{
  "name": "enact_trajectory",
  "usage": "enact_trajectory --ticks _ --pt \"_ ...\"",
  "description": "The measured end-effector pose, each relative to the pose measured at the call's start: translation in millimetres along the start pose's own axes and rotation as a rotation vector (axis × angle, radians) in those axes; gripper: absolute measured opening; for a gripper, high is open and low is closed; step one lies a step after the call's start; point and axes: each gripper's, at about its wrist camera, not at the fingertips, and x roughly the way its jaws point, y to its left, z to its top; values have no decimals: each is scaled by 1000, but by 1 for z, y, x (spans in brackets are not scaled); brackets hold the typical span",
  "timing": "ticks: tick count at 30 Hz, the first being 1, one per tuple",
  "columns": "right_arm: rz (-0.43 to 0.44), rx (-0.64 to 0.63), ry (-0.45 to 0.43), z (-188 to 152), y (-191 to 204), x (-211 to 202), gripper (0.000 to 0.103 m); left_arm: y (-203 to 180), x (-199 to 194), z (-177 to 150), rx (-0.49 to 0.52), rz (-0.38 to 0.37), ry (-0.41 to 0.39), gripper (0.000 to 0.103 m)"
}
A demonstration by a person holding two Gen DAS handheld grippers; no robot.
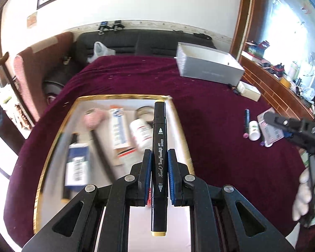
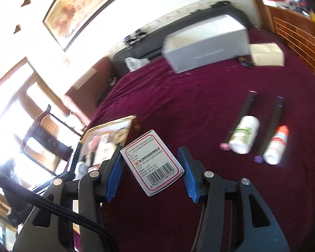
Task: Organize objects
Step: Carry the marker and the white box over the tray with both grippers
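Already several items lie in the gold-rimmed white tray (image 1: 58,130). Left gripper (image 1: 159,163) pinches a black art marker (image 1: 159,147), right gripper (image 2: 151,170) clamps a white barcoded carton (image 2: 152,164); two bottles and two markers remain far right

The left gripper (image 1: 159,172) points forward and down, its blue pads clamped on the barrel of a black art marker (image 1: 159,157) that runs lengthwise between the jaws. The right gripper (image 2: 151,174) tilts downward too, jaws partway apart with a small white medicine box (image 2: 152,164) between them. A white-gloved hand (image 1: 308,197) grips the right gripper's handle.
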Motion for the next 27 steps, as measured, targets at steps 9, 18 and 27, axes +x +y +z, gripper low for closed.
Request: enact_trajectory --ticks 9,18,27 --pt "55 -145 100 -25 81 36 51 53 -8 -33 -63 49 26 12" --pt "85 -254 221 -61 131 80 51 89 1 -53 -119 67 63 12" --pt "109 -315 312 -87 158 109 52 113 6 -67 -138 82 79 12"
